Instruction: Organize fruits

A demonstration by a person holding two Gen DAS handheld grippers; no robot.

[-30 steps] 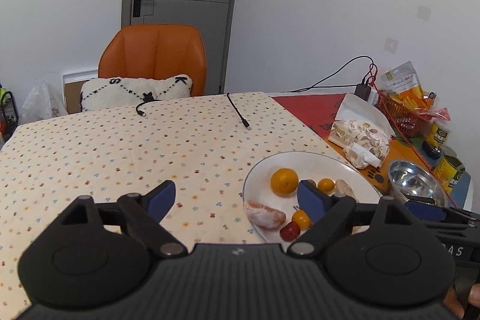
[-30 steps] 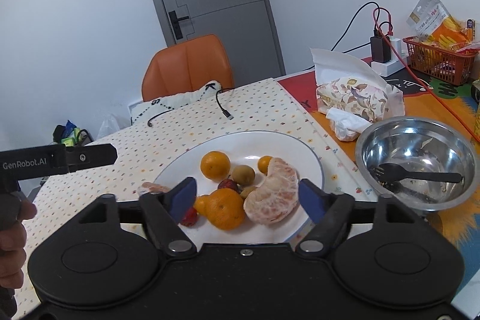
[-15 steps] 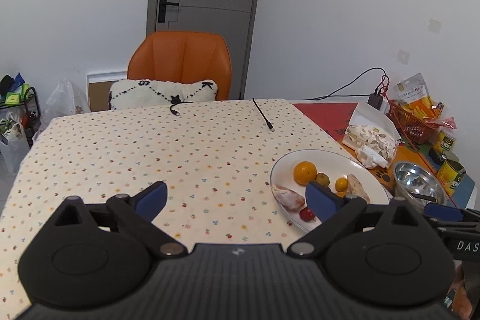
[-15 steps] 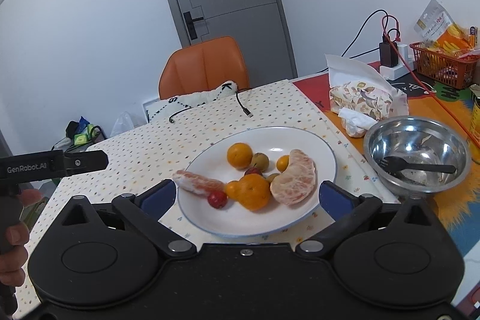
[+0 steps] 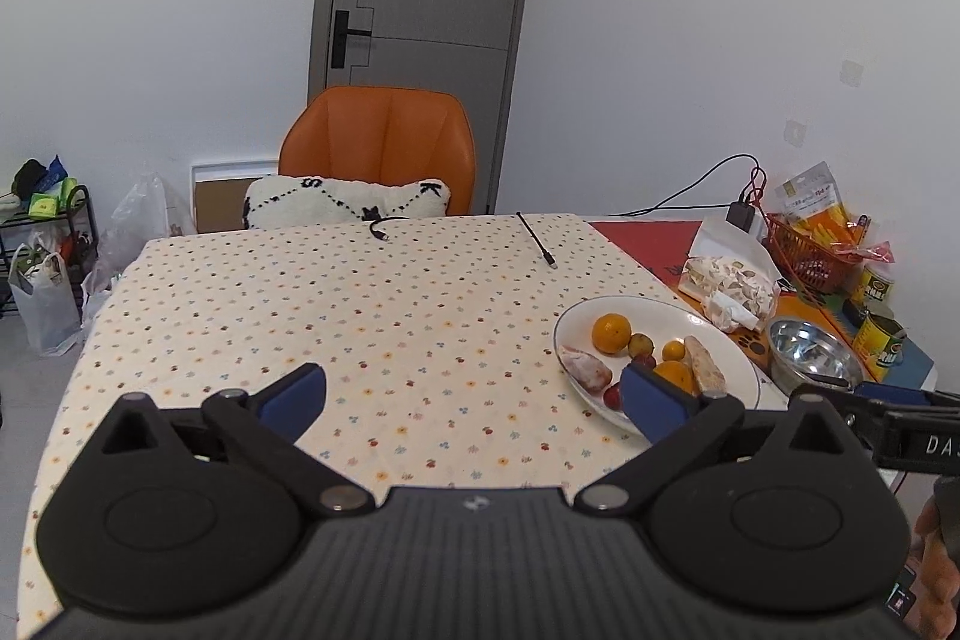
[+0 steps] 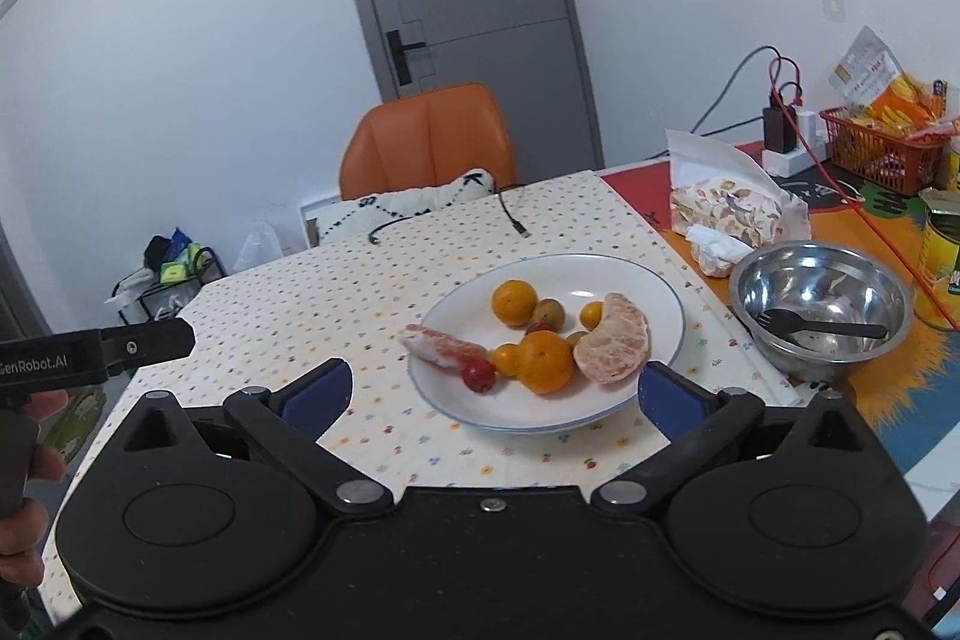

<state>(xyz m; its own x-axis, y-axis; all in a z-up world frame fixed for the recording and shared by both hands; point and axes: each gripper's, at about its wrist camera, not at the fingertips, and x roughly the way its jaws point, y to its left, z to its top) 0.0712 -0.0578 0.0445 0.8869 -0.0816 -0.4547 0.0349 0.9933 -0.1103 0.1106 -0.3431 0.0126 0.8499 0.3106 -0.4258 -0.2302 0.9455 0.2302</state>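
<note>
A white plate (image 6: 630, 274) on the dotted tablecloth holds the fruit: oranges (image 6: 545, 361), a peeled half citrus (image 6: 615, 347), a peeled segment (image 6: 444, 347), a red cherry-like fruit (image 6: 479, 375) and small green-brown fruits (image 6: 549, 313). My right gripper (image 6: 495, 391) is open and empty, held just in front of the plate. My left gripper (image 5: 474, 391) is open and empty over the tablecloth, left of the plate (image 5: 708, 334).
A steel bowl (image 6: 822, 310) with a black spoon stands right of the plate. A tissue pack (image 6: 729, 214), cans, a red basket (image 6: 882, 148) and cables lie at the right. An orange chair (image 5: 381, 145) with a cushion stands at the table's far edge.
Both grippers have pulled back and up from the plate, so it looks smaller and farther. The fruit on the plate has not moved.
</note>
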